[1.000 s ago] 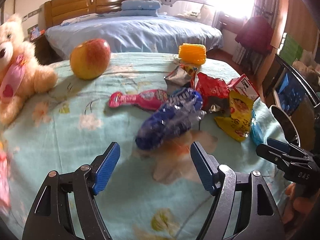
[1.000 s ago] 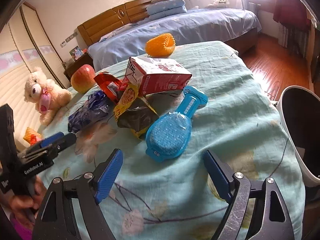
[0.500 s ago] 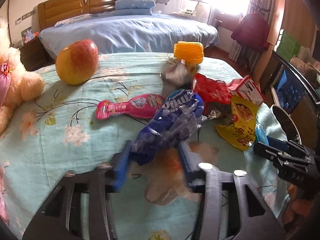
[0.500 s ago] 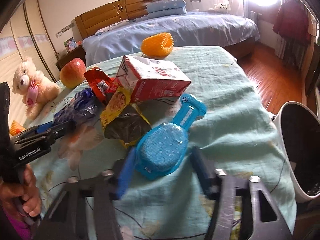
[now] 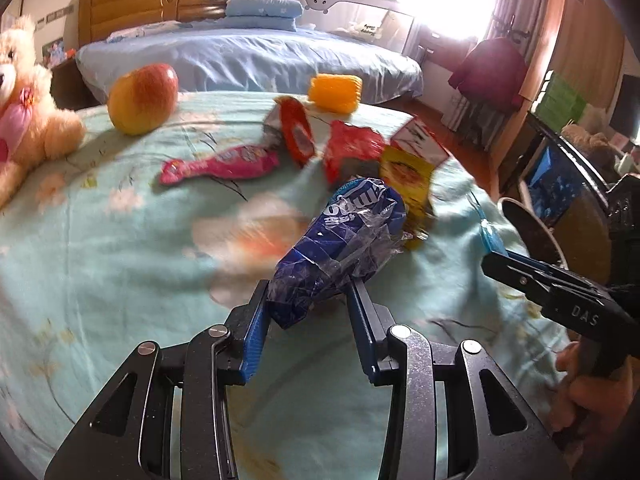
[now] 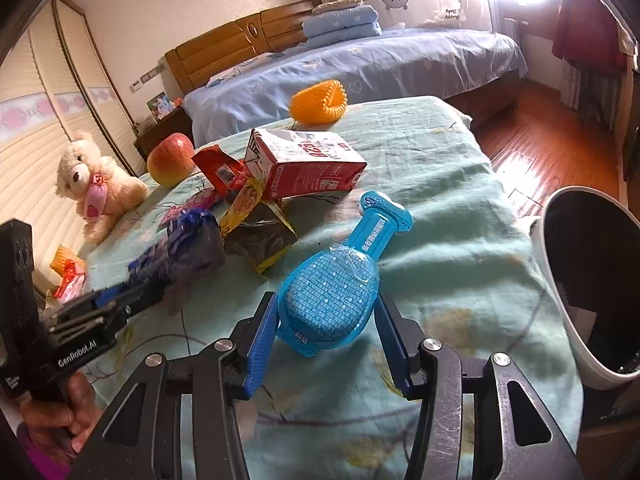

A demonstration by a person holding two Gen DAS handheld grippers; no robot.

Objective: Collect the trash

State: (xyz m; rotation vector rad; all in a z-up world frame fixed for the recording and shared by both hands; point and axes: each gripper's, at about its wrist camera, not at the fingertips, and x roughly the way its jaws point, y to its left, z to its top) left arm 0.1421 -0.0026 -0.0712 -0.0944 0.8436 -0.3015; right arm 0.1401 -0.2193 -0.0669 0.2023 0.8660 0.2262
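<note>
The left gripper (image 5: 308,304), closing, pinches the light, crinkly blue snack wrapper (image 5: 344,248) low-centre, while the right gripper (image 6: 326,320) clamps the stiffer blue blister pack (image 6: 332,292).

An apple (image 5: 143,98) sits near a teddy bear (image 5: 24,92) on the floral cloth (image 5: 100,240).

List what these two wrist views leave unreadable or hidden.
- White bin: cut off by the right edge in the right wrist view; its contents are lost in shadow.
- Blue wrapper: motion-blurred in the right wrist view; print unreadable there.
- Red carton: mostly hidden behind the yellow wrapper in the left wrist view.
</note>
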